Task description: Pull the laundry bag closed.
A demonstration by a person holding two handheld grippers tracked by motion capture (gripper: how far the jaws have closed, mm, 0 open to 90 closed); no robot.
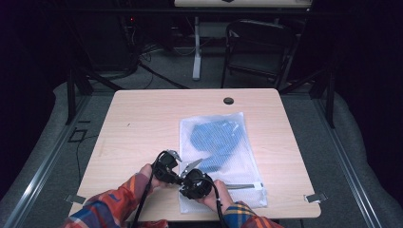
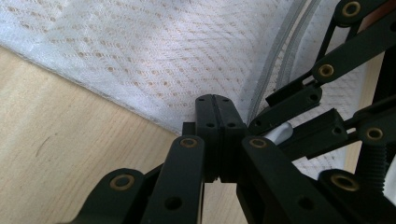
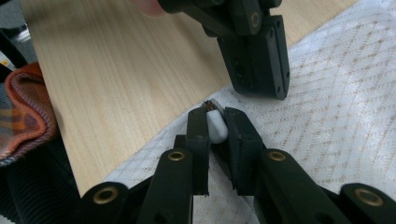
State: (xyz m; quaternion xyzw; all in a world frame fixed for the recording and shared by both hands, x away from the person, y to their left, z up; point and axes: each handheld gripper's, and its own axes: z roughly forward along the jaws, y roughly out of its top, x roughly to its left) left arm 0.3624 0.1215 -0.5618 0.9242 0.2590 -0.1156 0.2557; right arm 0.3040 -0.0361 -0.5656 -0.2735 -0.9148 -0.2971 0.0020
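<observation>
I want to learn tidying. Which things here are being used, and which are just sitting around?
In use:
- white mesh bag
- blue cloth inside it
- white zipper pull
- left tool, shut on the bag's edge
- right tool, gripping the pull

Lying about:
- dark chair
- table's cable hole

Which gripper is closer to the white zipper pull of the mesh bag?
Right. The right gripper has the white zipper pull clamped between its jaws. The left gripper, shut, pinches the mesh bag edge just beside it, not touching the pull.
</observation>
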